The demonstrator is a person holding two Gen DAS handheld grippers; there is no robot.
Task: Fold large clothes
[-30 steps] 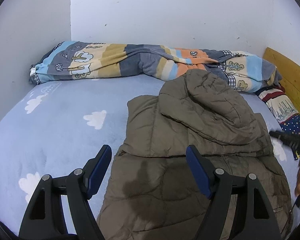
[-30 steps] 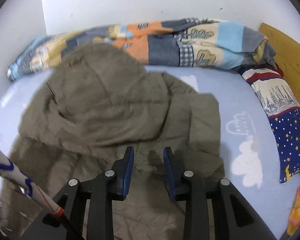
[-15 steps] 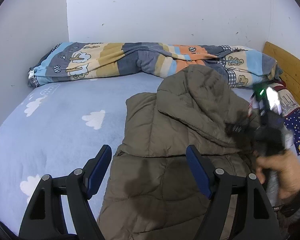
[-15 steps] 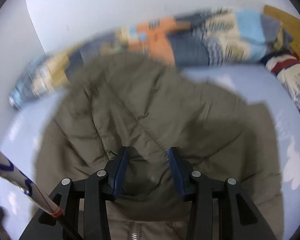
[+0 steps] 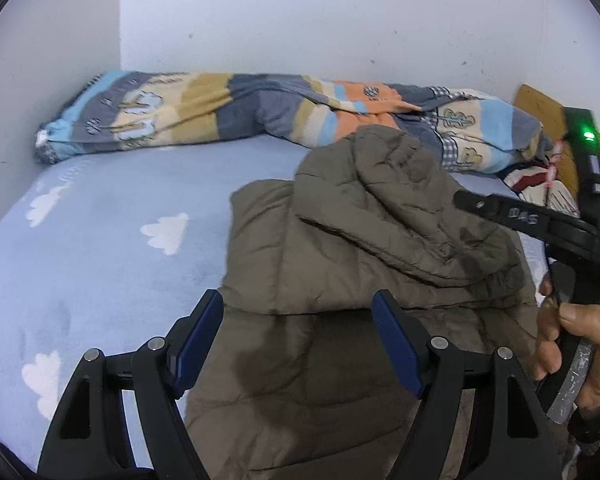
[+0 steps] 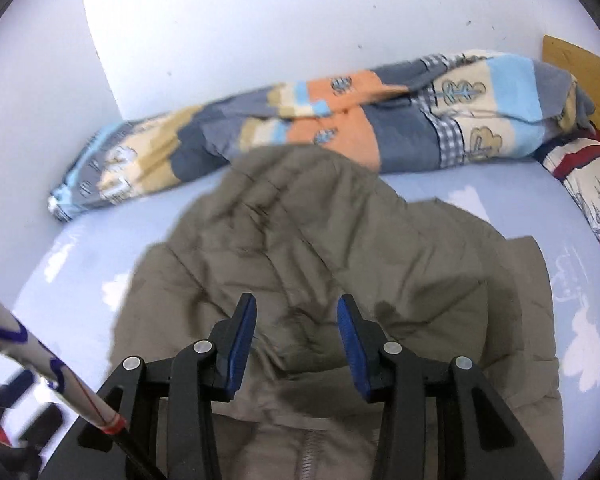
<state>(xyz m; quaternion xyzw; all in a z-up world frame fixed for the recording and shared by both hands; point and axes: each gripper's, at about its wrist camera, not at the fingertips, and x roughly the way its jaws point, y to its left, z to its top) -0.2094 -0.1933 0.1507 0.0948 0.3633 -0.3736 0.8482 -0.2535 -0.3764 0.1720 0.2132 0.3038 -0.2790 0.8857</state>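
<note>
The left gripper (image 5: 298, 334) holds its blue-padded fingers (image 5: 396, 344) wide apart with nothing between them, hanging over the near left edge of the jacket (image 5: 364, 280); the right gripper (image 6: 296, 336) has just been opening its jaws, which now stand partly apart above the jacket's folded-over top, the pads clear of the cloth and gripping nothing; in the left wrist view the person's right hand (image 5: 576, 344) wraps the black handle of that tool at the right edge; the jacket is an olive-brown quilted puffer, soft and puffy with stitched channels, lying flat on the bed sheet (image 5: 100, 248) with its long axis running from the near edge toward the far wall, hood end pointing away; its upper part forms a rounded, rumpled layer doubled over the body, and a zip line shows at the near middle in the right wrist view; the sheet is pale blue with white clouds; along the far wall lies a rolled quilt (image 5: 228, 112) in blocks of blue, grey, beige and orange; a patterned pillow (image 6: 584, 188) sits at the right by a wooden headboard (image 6: 580, 64); a white rod with blue marks (image 6: 40, 372) crosses the right wrist view's lower left corner.
</note>
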